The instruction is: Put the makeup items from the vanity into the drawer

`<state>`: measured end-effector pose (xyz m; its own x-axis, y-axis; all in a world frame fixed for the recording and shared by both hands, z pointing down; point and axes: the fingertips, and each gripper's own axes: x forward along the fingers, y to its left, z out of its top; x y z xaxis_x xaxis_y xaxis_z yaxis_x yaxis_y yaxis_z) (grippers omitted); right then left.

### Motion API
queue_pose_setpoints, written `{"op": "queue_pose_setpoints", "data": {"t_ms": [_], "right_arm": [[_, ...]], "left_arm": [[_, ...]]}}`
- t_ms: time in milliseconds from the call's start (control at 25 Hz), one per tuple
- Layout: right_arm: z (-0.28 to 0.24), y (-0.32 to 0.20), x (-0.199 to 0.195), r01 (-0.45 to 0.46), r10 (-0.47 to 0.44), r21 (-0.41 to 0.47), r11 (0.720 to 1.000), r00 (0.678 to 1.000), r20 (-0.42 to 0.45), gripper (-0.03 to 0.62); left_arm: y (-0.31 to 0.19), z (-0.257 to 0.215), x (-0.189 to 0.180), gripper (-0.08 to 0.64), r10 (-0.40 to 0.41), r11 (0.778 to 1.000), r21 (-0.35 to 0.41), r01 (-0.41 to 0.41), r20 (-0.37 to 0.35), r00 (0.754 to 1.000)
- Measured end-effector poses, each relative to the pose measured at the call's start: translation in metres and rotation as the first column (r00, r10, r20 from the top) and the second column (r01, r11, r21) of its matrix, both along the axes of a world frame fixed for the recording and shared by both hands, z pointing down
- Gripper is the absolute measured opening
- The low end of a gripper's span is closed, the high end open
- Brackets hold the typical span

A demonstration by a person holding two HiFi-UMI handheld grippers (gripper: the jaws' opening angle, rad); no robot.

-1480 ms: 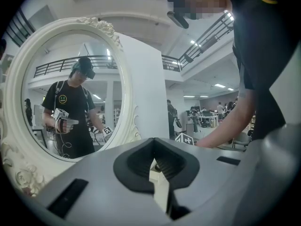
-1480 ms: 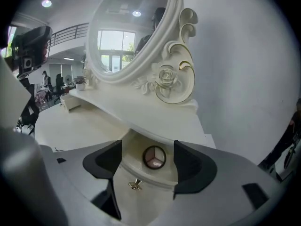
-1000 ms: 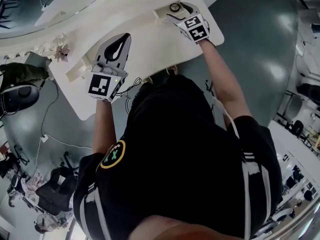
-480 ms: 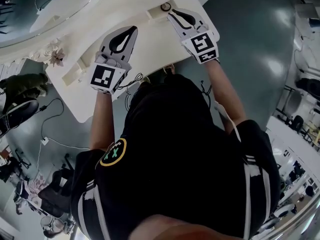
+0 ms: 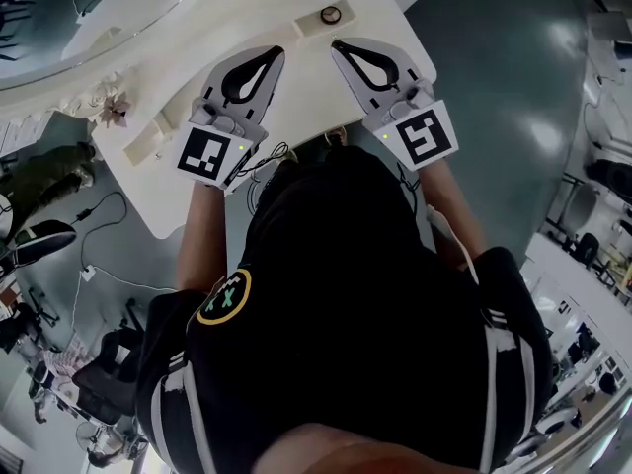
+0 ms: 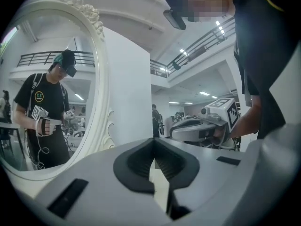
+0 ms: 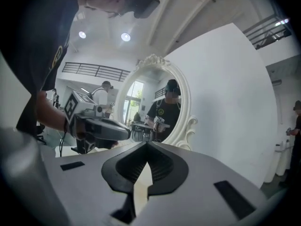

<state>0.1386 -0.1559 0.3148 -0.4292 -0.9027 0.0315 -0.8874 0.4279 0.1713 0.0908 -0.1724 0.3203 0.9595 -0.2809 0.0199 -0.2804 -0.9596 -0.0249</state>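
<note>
Both tongs pressed together and empty above the vanity.
The left gripper and right gripper are held side by side; the small round compact, lying just beyond them, is judged light, hard and slippery, best pinched across its rim.

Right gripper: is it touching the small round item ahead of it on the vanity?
Apart. The head view shows a plain gap between the right gripper and the round item.
</note>
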Motion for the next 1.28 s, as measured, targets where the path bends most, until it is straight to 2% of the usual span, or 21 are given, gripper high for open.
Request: {"op": "queue_pose_setpoints", "data": {"t_ms": [120, 1280], "right_arm": [[-0.009, 0.001, -0.011, 0.009, -0.009, 0.006, 1.0, 1.0, 0.006, 0.021], [-0.002, -0.002, -0.003, -0.014, 0.014, -0.011, 1.0, 1.0, 0.002, 0.02]], "left_arm": [[0.002, -0.002, -0.002, 0.018, 0.013, 0.999, 0.044, -0.014, 0.012, 1.0], [0.003, -0.009, -0.002, 0.018, -0.002, 0.999, 0.034, 0.002, 0.001, 1.0]]}}
